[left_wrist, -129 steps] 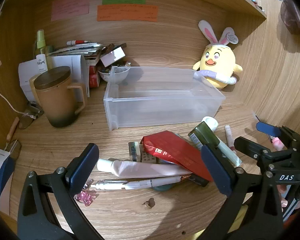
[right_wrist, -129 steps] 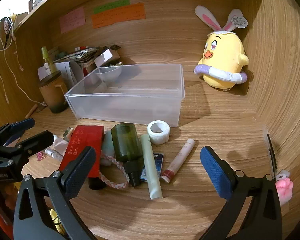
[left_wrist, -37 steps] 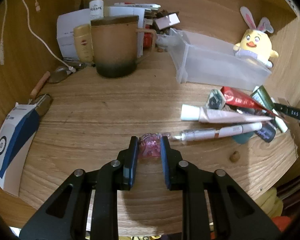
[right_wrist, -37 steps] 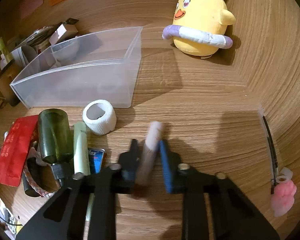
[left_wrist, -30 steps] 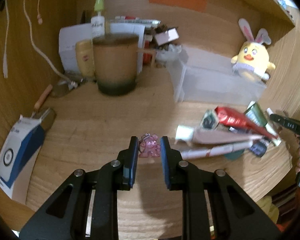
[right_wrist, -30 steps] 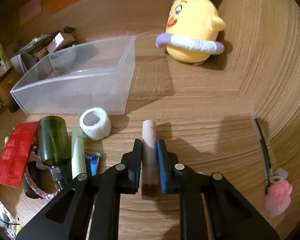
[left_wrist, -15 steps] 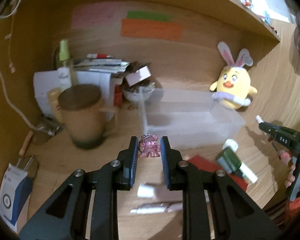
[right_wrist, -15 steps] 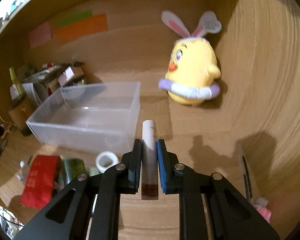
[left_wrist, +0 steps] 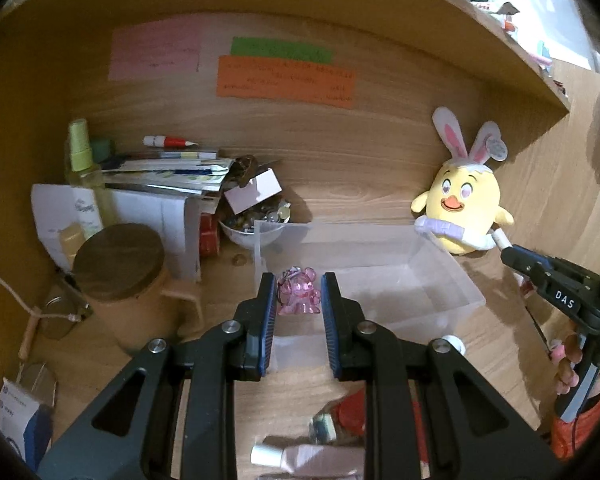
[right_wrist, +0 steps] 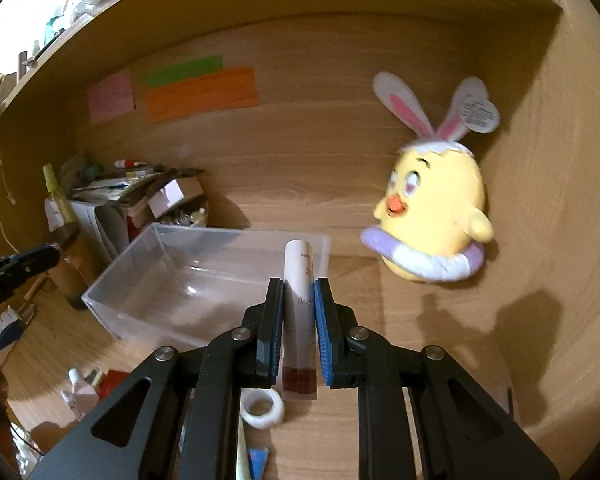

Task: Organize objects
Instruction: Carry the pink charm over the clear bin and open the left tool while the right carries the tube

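translucent pink bear charm [left_wrist: 298, 291], white-capped tube [right_wrist: 299, 312]

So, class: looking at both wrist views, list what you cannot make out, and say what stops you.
- Writing on the orange note, left wrist view: too small to read.
- Printed text on the white tube, right wrist view: partly covered by the right tool.
- Pale tube, left wrist view: cut off by the bottom edge.
- Bowl contents, left wrist view: too small and jumbled.
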`<state>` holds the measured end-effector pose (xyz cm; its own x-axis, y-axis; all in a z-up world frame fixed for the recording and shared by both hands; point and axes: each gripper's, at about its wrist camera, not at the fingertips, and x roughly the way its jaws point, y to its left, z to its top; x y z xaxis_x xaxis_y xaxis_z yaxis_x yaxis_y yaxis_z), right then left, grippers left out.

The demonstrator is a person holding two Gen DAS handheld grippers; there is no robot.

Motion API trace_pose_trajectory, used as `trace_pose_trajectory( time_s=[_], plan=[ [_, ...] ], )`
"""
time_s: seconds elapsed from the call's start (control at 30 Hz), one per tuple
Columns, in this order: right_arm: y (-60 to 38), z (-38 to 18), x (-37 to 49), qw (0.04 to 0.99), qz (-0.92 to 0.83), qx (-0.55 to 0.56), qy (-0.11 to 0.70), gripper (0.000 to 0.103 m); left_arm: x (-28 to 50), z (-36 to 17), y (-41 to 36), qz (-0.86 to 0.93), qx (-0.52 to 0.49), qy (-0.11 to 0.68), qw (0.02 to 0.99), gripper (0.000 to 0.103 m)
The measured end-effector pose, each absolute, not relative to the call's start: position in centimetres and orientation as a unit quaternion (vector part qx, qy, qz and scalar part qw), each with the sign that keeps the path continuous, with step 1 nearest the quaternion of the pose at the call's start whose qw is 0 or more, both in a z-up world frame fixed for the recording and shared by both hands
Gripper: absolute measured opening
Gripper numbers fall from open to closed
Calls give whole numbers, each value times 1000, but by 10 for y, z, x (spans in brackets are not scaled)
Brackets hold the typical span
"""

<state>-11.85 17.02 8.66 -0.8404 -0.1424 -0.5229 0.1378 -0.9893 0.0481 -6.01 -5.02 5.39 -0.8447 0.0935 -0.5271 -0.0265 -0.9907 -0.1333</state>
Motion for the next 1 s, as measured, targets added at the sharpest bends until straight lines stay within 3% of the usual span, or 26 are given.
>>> trace_pose_trajectory(
  time_s=[0.33, 1.0],
  plan=[
    [154, 89, -166, 119, -946, 302, -11, 14, -112, 31, -44, 937, -339, -64, 58, 22],
    [104, 24, -227, 141, -902, 403, 64, 14, -161, -11, -24, 902, -423, -29, 84, 22]
  ],
)
